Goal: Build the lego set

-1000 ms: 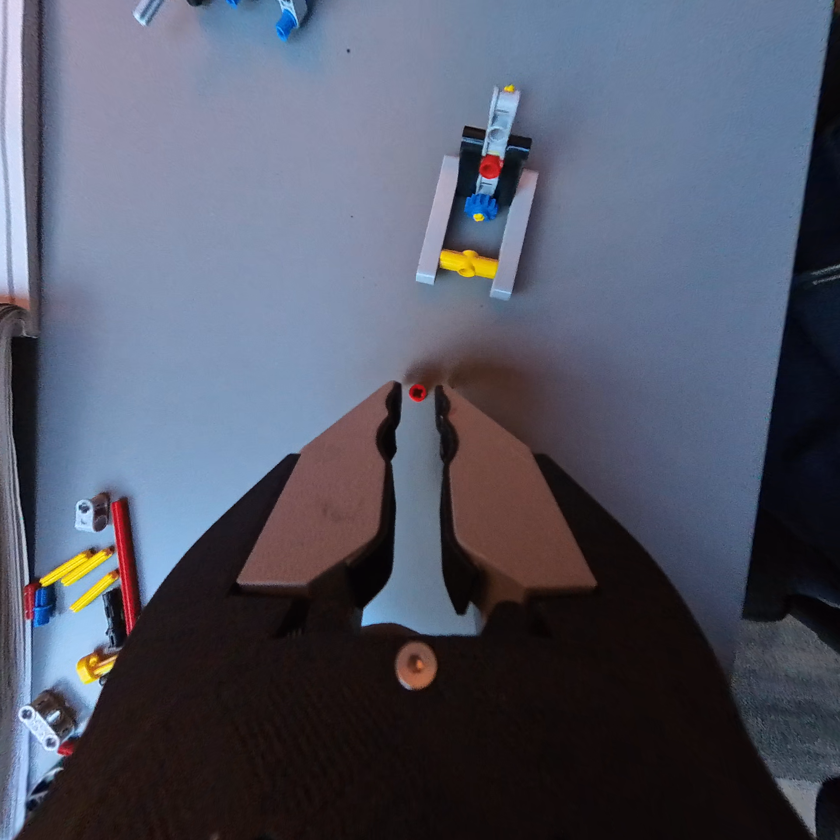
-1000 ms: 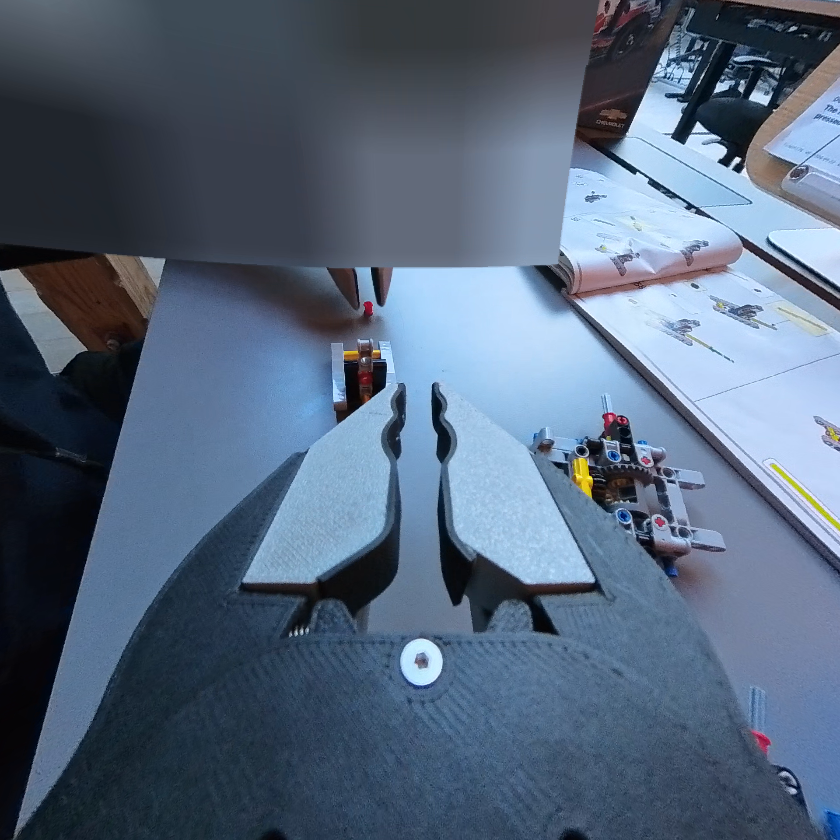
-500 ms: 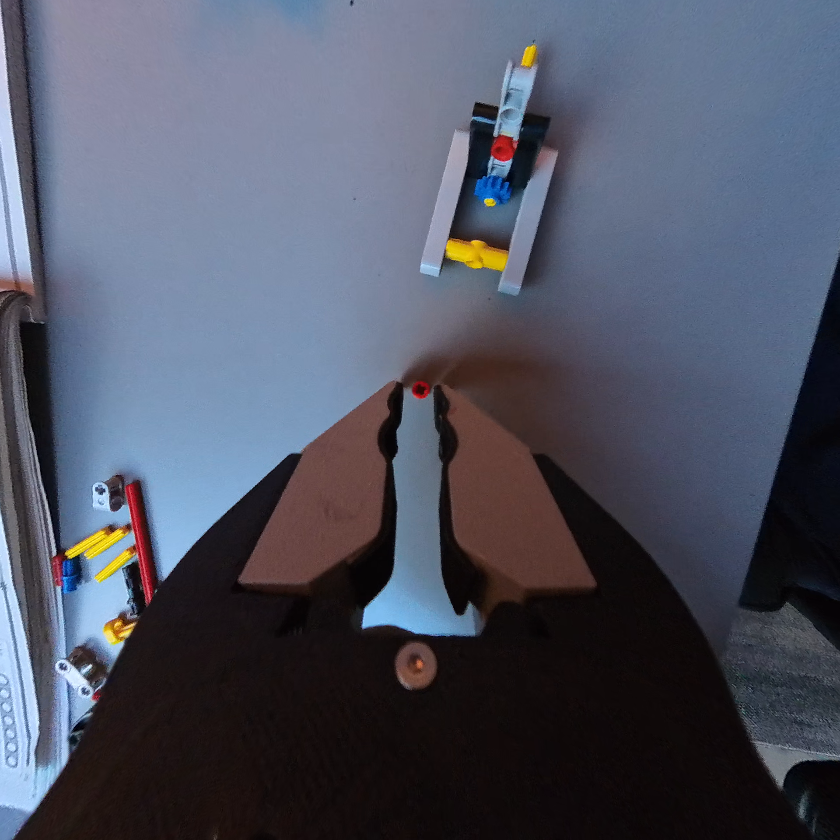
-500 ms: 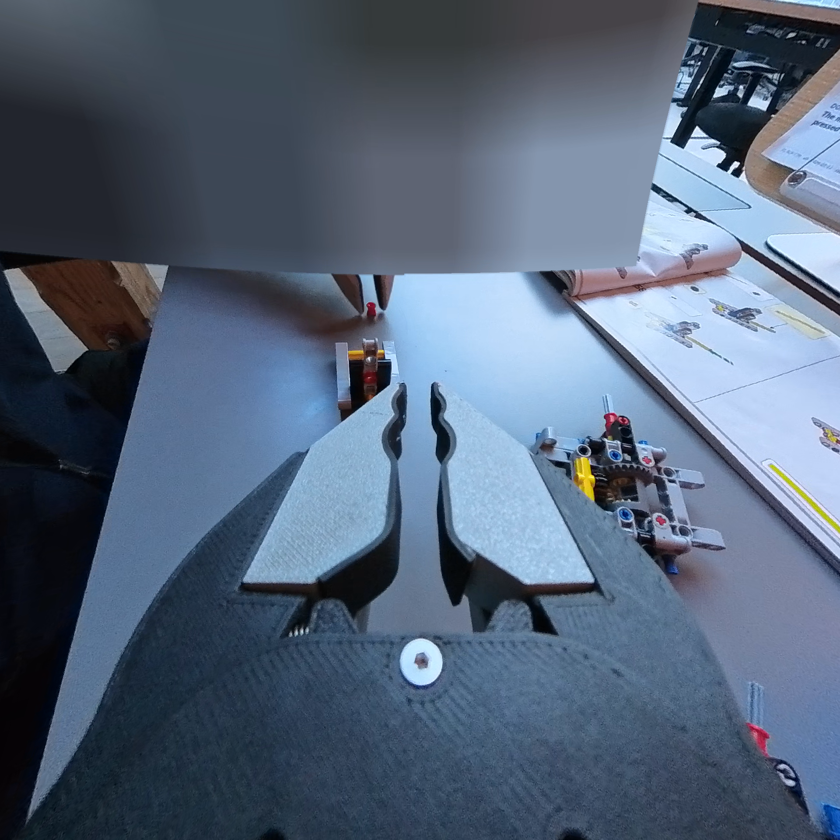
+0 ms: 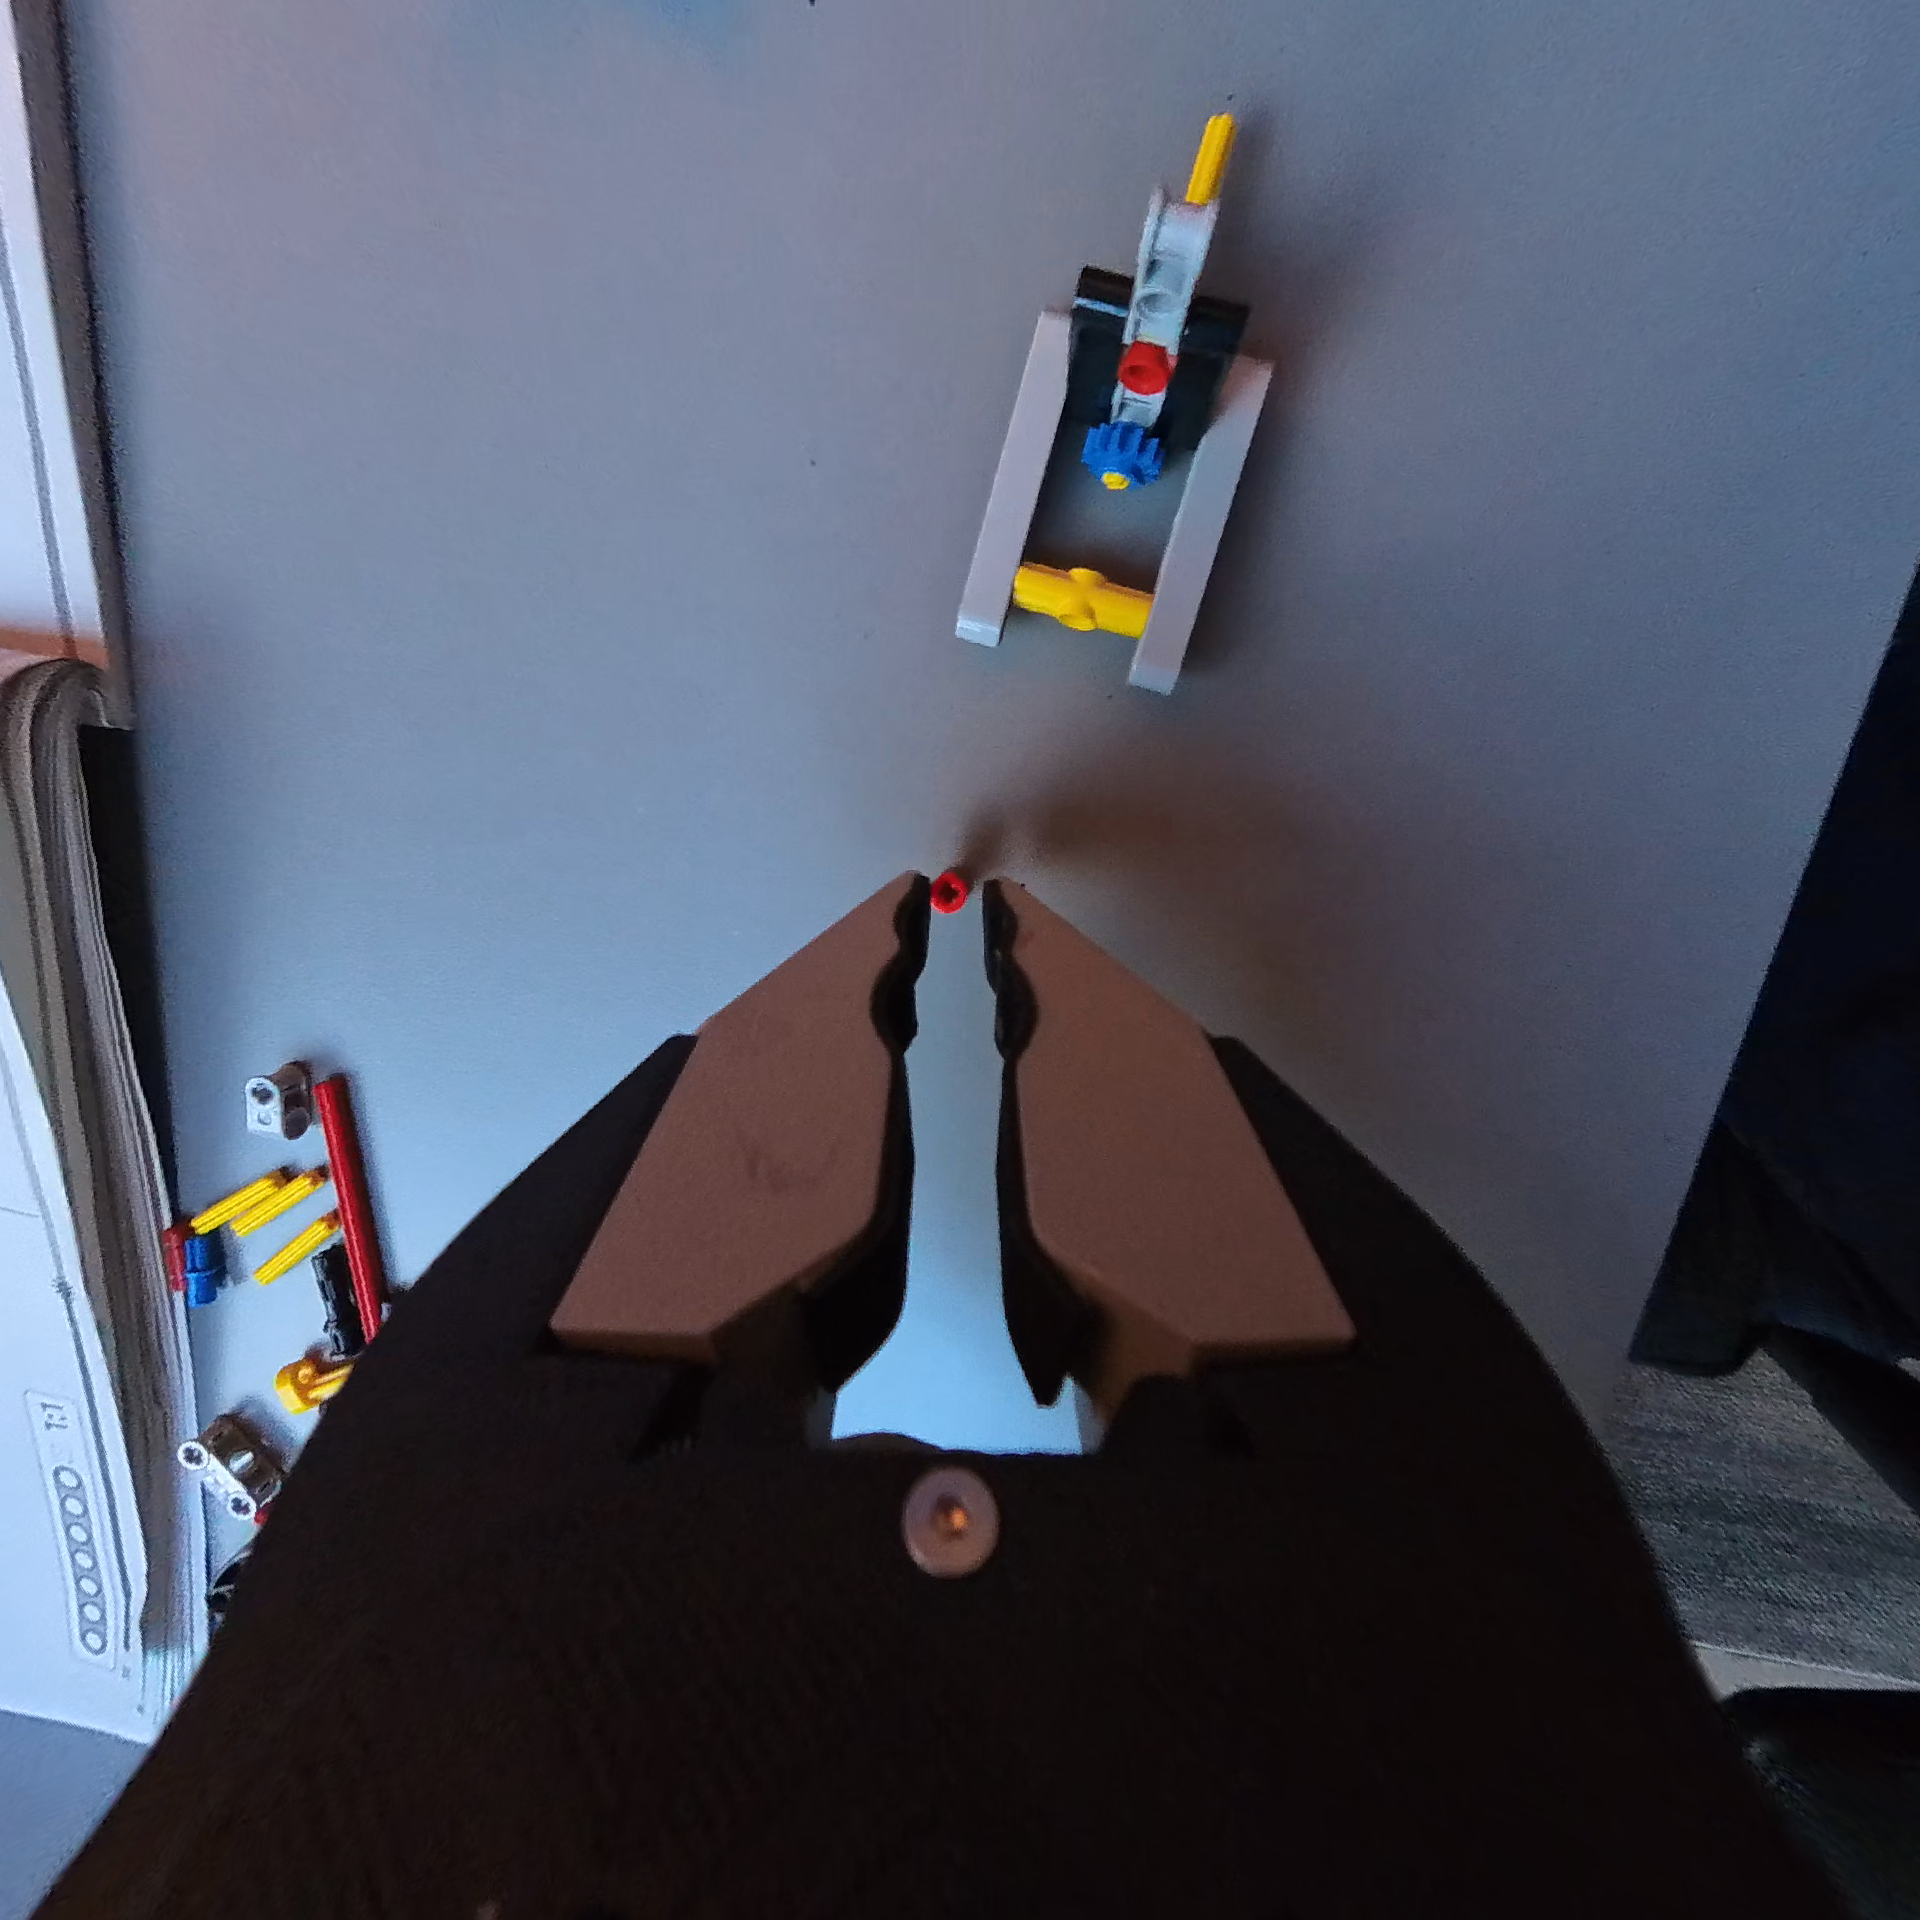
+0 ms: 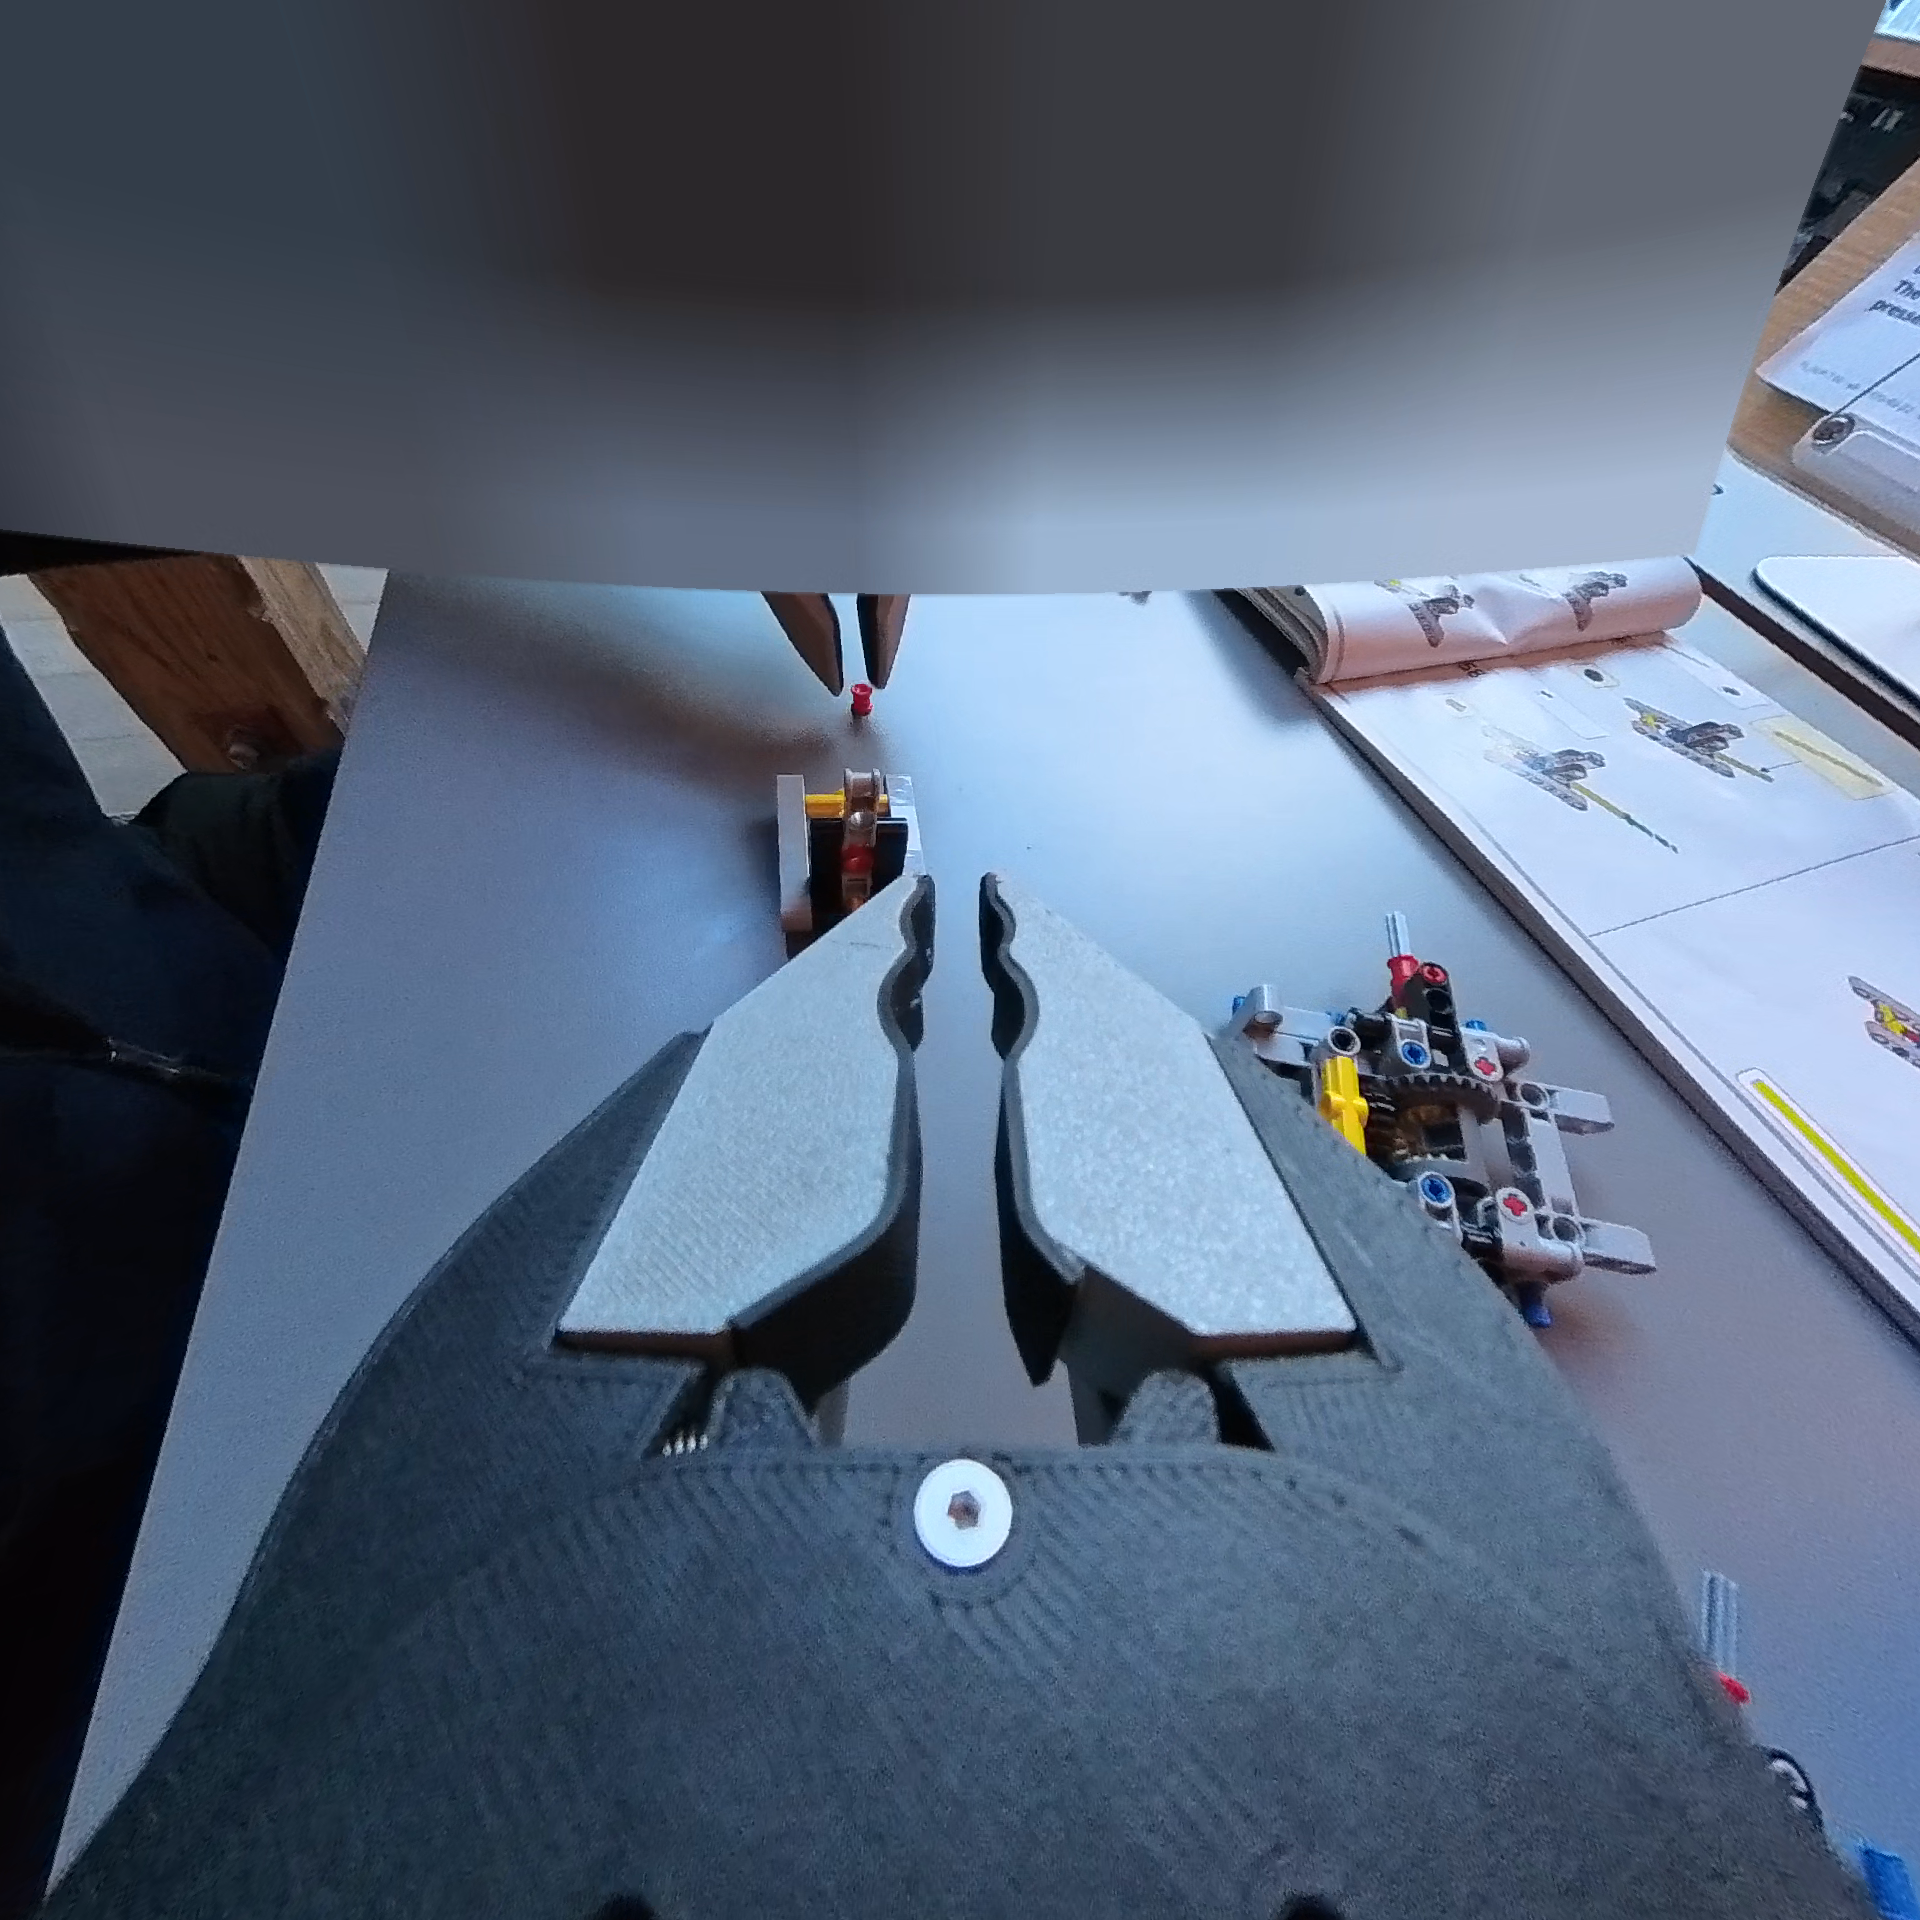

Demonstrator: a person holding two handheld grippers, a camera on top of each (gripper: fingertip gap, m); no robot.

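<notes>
Red bush (image 5: 948, 891) stands on the grey table (image 5: 520, 520) just under the left gripper (image 5: 951, 896), whose spread tips don't pinch it; right gripper (image 6: 956, 894), jaws slightly apart, hovers bare near a small grey-framed assembly (image 6: 821, 842)

A grey table (image 6: 540, 935) is catching cool daylight – a wooden support (image 6: 208, 655) is standing beyond its edge.

Two grippers, the left gripper (image 5: 951, 896) and the right gripper (image 6: 956, 896). One loose red bush (image 5: 948, 891), one small grey-framed assembly (image 5: 1117, 488) carrying one blue gear (image 5: 1120, 453), and one larger geared assembly (image 6: 1455, 1122) on one grey table (image 5: 520, 520). Three yellow pins (image 5: 272, 1216), one long red axle (image 5: 348, 1205) and one open instruction booklet (image 6: 1662, 831).
</notes>
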